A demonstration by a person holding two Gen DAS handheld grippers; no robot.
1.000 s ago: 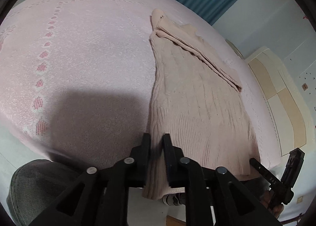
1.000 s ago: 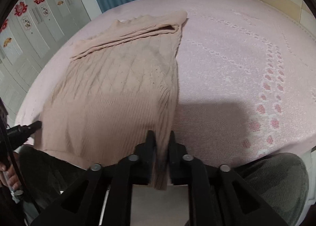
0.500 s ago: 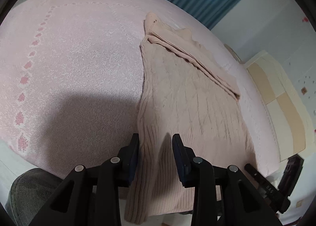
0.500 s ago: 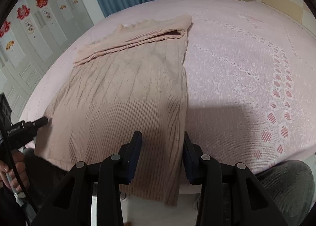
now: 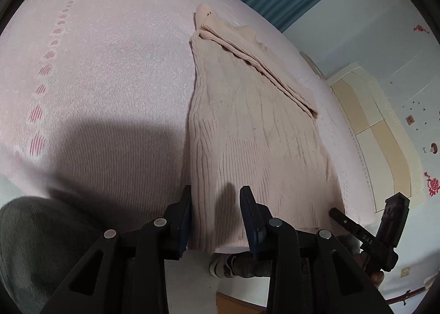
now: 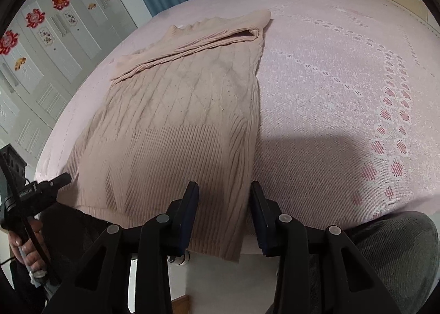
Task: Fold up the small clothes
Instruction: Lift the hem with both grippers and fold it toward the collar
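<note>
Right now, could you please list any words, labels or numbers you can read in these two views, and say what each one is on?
"DAS": white letters on the black finger of the right hand-held gripper, seen in the left wrist view.
White lettering on the black finger of the left hand-held gripper in the right wrist view: too small and blurred to read.
The beige knit sweater and the pink bedspread carry no text.

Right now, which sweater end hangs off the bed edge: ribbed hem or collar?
The ribbed hem, the end nearest both open grippers, left gripper and right gripper. The collar lies flat on the pink bedspread, toward the curtain.
</note>
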